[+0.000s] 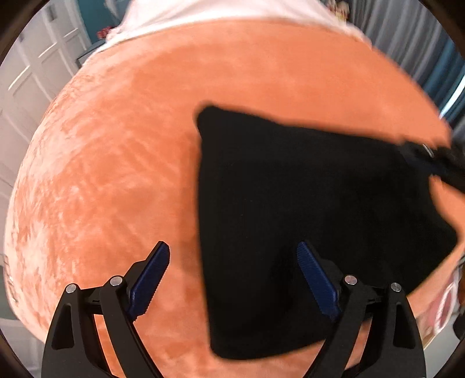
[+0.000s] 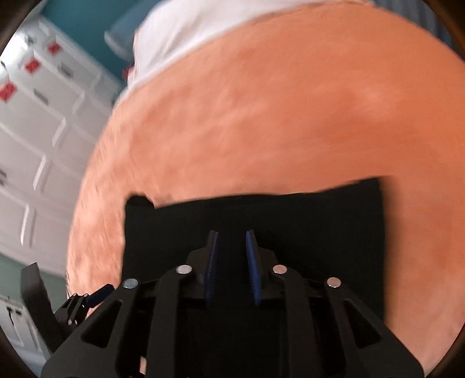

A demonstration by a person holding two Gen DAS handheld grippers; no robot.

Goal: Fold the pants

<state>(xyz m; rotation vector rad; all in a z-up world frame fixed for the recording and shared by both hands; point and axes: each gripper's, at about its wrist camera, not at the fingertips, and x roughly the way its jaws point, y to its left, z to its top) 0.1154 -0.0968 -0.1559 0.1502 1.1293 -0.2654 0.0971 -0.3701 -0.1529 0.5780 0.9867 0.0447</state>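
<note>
The black pants lie folded into a compact flat block on the orange plush blanket. My left gripper is open wide and empty, hovering above the block's left edge. In the right wrist view the pants fill the lower middle. My right gripper hovers over them with its blue pads a small gap apart and nothing between them. The right gripper also shows blurred at the right edge of the left wrist view.
The orange blanket covers the bed, with white bedding at its far end. White panelled cabinets stand to the left. Grey and teal curtains hang at the far right. The left gripper shows at the lower left of the right wrist view.
</note>
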